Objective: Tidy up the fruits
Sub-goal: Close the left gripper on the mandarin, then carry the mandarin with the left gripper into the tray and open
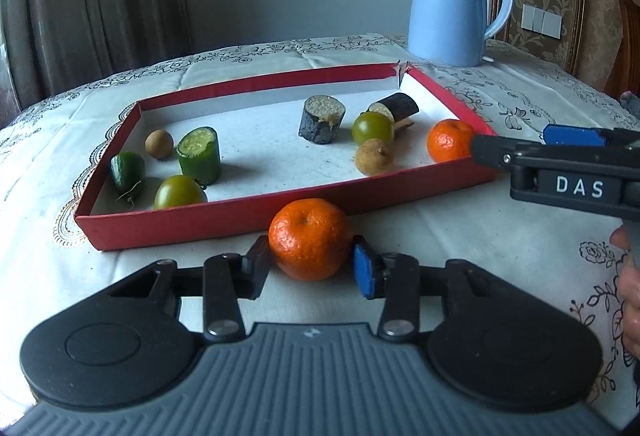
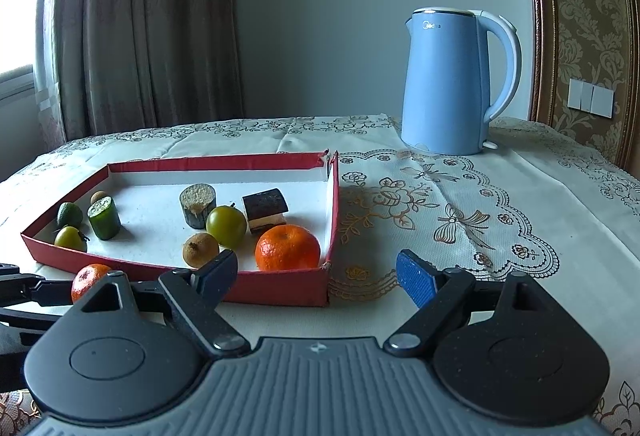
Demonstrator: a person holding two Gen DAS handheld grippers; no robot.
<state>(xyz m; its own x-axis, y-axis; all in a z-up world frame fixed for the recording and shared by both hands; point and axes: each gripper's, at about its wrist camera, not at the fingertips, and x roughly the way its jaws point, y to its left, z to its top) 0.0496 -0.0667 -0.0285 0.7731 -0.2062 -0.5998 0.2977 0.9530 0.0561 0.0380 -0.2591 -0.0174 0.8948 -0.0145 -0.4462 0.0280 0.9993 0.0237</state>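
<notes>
A red tray (image 1: pixel 280 202) (image 2: pixel 276 286) on the tablecloth holds a tangerine (image 1: pixel 450 140) (image 2: pixel 287 248), green tomatoes (image 1: pixel 372 128), cucumber pieces (image 1: pixel 200 156), longans (image 1: pixel 374 156) and dark cut pieces (image 1: pixel 322 119). A second tangerine (image 1: pixel 310 238) (image 2: pixel 89 280) sits on the cloth in front of the tray. My left gripper (image 1: pixel 312 264) has its fingers against both sides of this tangerine. My right gripper (image 2: pixel 316 276) (image 1: pixel 516 148) is open and empty at the tray's near right corner, beside the tangerine inside.
A blue electric kettle (image 1: pixel 452 4) (image 2: pixel 452 84) stands behind the tray at the right. Curtains hang at the back left. The embroidered tablecloth (image 2: pixel 460 220) stretches to the right of the tray. A hand (image 1: pixel 628 288) holds the right gripper.
</notes>
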